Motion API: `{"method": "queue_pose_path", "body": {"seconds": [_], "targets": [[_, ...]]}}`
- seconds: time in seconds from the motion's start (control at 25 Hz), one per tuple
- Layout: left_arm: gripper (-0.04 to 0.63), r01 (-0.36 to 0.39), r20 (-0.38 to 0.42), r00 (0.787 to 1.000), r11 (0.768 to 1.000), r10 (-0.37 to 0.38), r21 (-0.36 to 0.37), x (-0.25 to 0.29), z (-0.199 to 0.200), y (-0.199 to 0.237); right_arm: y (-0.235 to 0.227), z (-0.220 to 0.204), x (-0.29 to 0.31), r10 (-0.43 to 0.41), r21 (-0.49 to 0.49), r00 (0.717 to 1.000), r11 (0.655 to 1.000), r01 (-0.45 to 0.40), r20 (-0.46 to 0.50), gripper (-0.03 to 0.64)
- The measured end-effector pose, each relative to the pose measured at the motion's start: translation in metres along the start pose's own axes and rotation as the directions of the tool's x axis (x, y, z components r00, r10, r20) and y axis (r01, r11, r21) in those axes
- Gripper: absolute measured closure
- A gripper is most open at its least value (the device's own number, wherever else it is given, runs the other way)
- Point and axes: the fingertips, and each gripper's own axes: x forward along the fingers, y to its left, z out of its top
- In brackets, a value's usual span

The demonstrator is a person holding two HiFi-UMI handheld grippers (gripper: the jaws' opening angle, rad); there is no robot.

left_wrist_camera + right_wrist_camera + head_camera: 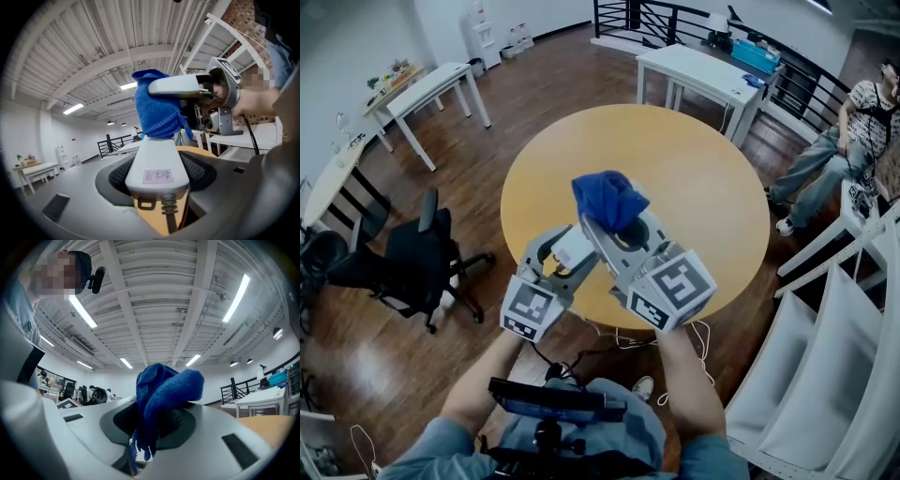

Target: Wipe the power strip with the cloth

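The left gripper (pixel 157 180) has its jaws clamped on the plug end of the white power strip (pixel 157 159), one pad on each long side, with the labelled face turned toward that gripper's camera. The right gripper (pixel 154 423) has its jaws closed on a bunched blue cloth (pixel 166 383), which bulges out ahead of them.

**Position of work items**
- The strip is held in the air over the near edge of the round yellow table (pixel 712 187). It appears to be clear of the table top.
- The strip points up and away from the person. The cloth touches its far end and wraps over that tip.
- The cord (pixel 169 220) leaves the strip at the gripped end and drops below the jaws.

**Reason for the hold**
- Gripping at the plug end leaves most of the strip's length free for the cloth.
- Lifting the strip probably gives access to all faces without friction from the table.
- The bunched cloth presents a thick pad, which keeps the hard jaws off the plastic.

**Surroundings and obstructions**
- The table top carries nothing else in view.
- A black office chair (pixel 412 253) stands to the left, well apart.
- White tables (pixel 694 70) stand beyond, and a seated person (pixel 834 150) is at far right.
- The only likely obstruction is the left gripper's own pads, which cover the section they clamp.
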Motion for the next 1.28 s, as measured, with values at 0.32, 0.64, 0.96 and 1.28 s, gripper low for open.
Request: {"method": "queue_pose_path", "body": {"seconds": [0.32,0.64,0.96,1.28], "targets": [[0.304,-0.019,-0.012,1.0,0.998,0.019,-0.063,0.0,0.0,0.008,0.045,-0.016,0.015,0.116,0.048,0.993,0.992,-0.115,-0.008,0.552],[0.304,-0.031,0.024,0.999,0.99,0.035,-0.139,-0.011,-0.006,0.025,0.052,-0.002,-0.003,0.103,0.029,0.994,0.994,-0.104,0.042,0.552],[0.304,-0.055,0.053,0.996,0.977,0.067,-0.207,-0.02,-0.009,0.041,0.027,-0.012,-0.026,0.033,0.024,0.999,0.999,-0.034,0.039,0.552],[0.304,-0.007,0.053,0.998,0.985,0.017,-0.174,-0.027,0.005,0.025,0.01,-0.021,-0.035,-0.01,0.017,1.0,1.0,0.01,0.012,0.552]]}}
